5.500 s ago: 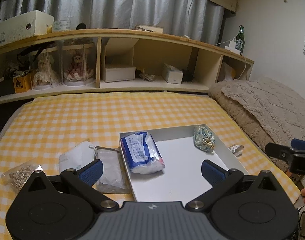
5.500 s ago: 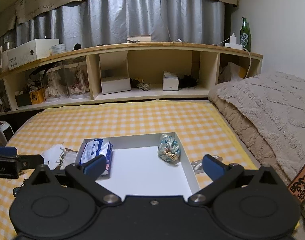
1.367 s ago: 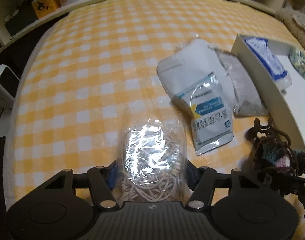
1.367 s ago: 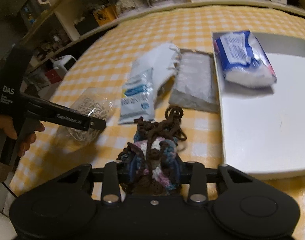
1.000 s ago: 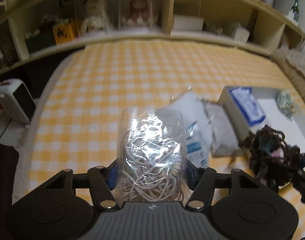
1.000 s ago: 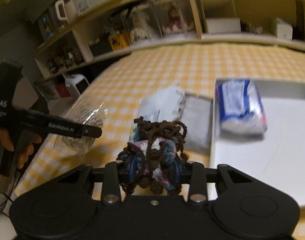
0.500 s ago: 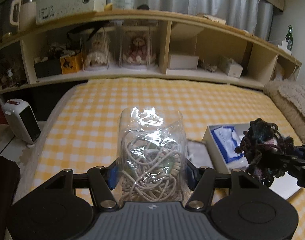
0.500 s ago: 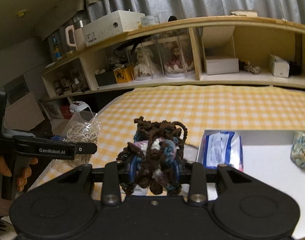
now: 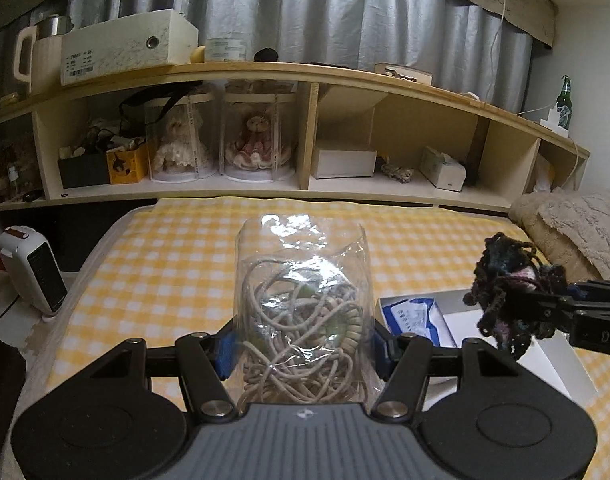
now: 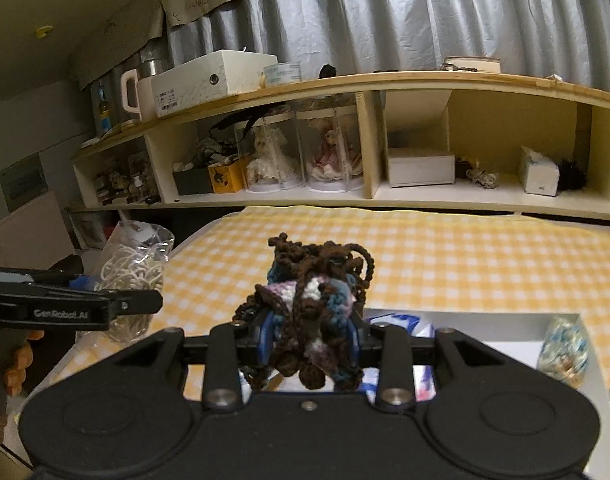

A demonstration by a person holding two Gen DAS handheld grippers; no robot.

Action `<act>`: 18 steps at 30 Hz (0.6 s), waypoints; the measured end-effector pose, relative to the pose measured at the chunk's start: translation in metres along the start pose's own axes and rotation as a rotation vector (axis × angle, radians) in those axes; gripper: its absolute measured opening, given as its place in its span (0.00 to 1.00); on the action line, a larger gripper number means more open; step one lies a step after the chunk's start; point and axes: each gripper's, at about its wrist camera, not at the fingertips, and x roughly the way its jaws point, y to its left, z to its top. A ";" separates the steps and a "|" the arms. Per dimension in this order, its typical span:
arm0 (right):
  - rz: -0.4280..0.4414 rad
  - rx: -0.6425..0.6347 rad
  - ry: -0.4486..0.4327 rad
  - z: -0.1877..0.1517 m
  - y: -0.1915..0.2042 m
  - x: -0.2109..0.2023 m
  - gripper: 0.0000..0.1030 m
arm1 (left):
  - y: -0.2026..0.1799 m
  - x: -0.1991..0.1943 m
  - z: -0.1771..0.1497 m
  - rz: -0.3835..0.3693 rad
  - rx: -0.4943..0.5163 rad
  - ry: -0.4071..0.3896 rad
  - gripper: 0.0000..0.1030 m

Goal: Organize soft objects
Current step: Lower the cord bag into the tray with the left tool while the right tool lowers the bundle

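The left tongs (image 9: 303, 350) are clenched on a clear bag of cord (image 9: 303, 312), which stands upright between the blue pads. The right tongs (image 10: 309, 342) are clenched on a crocheted yarn bundle (image 10: 313, 312), brown strands spilling over the top. Both loads hang clear above the yellow checked bed (image 9: 165, 264). What matters next is the white tray (image 10: 505, 354): it lies ahead of and below the right tongs, slightly to their right, so the yarn bundle looks the nearer to drop in. From the left tongs the tray sits lower and off to the right, beyond the right tongs, its long side running away toward the shelf (image 9: 345, 190). A blue-printed pack (image 9: 413, 314) already fills the tray's near-left end, so the free floor is to the right of it
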 end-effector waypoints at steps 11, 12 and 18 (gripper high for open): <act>-0.083 -0.013 -0.027 0.003 -0.069 -0.009 0.36 | -0.068 0.022 0.020 -0.031 0.026 -0.006 0.61; -0.093 -0.009 -0.029 0.002 -0.075 -0.010 0.36 | -0.076 0.026 0.021 -0.039 0.030 -0.002 0.61; -0.114 0.073 -0.018 -0.003 -0.124 -0.009 0.36 | -0.130 0.057 0.022 -0.124 0.028 0.048 0.61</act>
